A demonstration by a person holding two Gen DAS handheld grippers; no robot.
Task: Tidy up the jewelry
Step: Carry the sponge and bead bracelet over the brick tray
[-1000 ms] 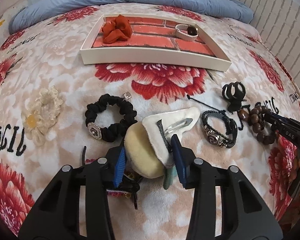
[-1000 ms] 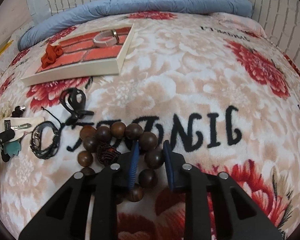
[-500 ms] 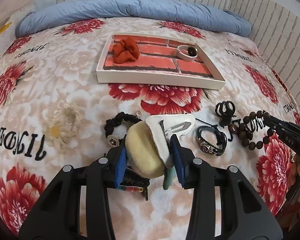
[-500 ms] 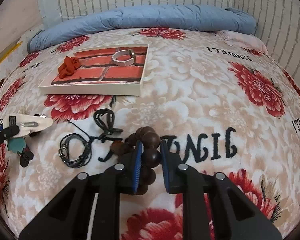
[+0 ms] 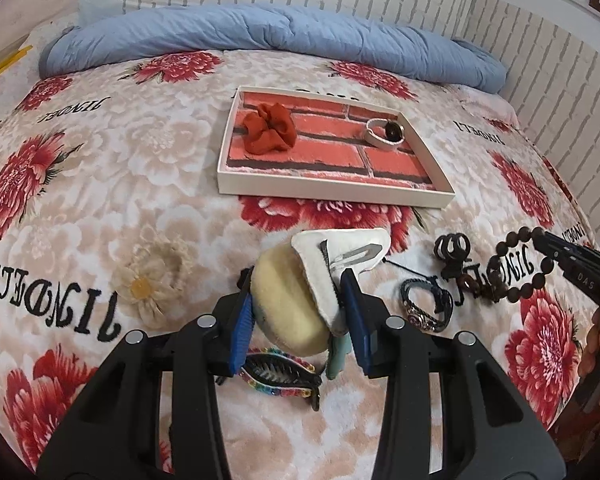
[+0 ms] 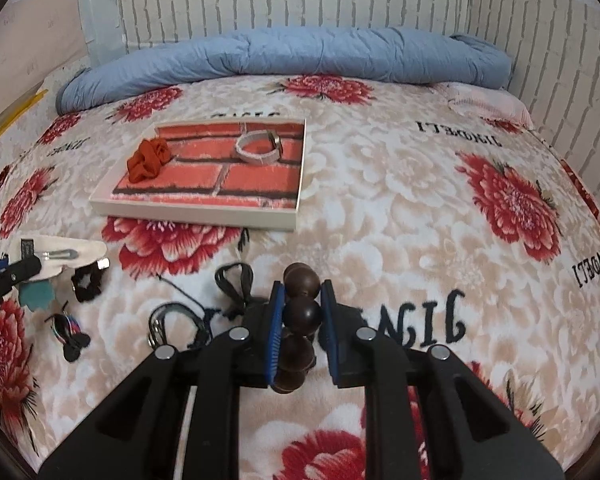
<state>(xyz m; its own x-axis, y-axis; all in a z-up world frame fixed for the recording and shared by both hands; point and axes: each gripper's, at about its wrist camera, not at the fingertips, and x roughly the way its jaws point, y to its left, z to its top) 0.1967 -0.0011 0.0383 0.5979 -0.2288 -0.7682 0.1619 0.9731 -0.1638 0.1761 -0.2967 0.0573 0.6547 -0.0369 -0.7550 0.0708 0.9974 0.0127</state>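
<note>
- Left tongs [image 5: 296,320], low centre of the left view: pinching a plush hair clip [image 5: 288,308], cream pad and white flap with a metal snap clip, held above the bedspread [image 5: 172,184].
- Just beneath them: a rainbow claw clip [image 5: 278,372] on the bedspread.
- To the right: a dark braided bracelet [image 5: 426,304] and a black claw clip [image 5: 452,250]; to the left, a cream flower scrunchie [image 5: 150,280].
- Right tongs [image 6: 300,320], low centre of the right view: clamped on a wooden bead bracelet [image 6: 302,312], beads stacked between the blue pads, loop hanging at the right edge of the left view.
- Upper centre in both views: a shallow tray [image 5: 332,194] with brick-print lining, holding a red scrunchie [image 5: 268,128] on the left and a white band [image 5: 384,134] on the right.
- Behind, along the top: a rolled blue duvet [image 5: 260,36] against a white brick wall.
</note>
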